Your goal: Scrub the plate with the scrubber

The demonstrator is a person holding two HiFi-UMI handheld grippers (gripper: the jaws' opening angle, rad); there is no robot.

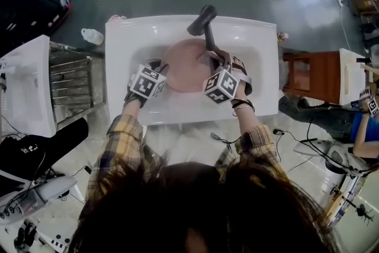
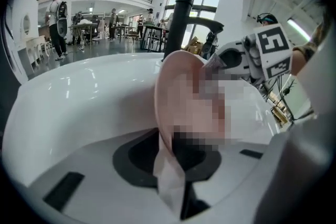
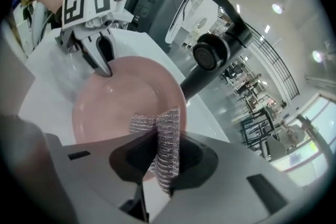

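My left gripper (image 1: 157, 68) is clamped on the near-left rim of the round pink plate (image 1: 185, 65). In the left gripper view that rim runs straight down between the jaws (image 2: 172, 173), so the plate (image 2: 176, 86) is pinched edge-on, not cradled. I hold it this way to prop it at a tilt inside the white ceramic sink basin (image 1: 127, 38), with its hollow face turned up toward my other hand and any drips falling into the basin. Gripping at the very edge also leaves nearly the whole face free to be rubbed. My right gripper (image 1: 218, 57) is clenched on the silver woven-metal mesh scrubber (image 3: 164, 139), which stands folded between its jaws with a flap sticking out past the tips. I judge that is so the mesh meets the plate and not the jaws themselves. From the right gripper view the scrubber hangs over the plate's near edge, opposite the left gripper (image 3: 102, 63), though I can't tell whether it is touching the surface. The black curved faucet (image 1: 204, 21) rises just behind the plate, and I see no water running. Working from opposite sides lets one hand brace against the other's push.
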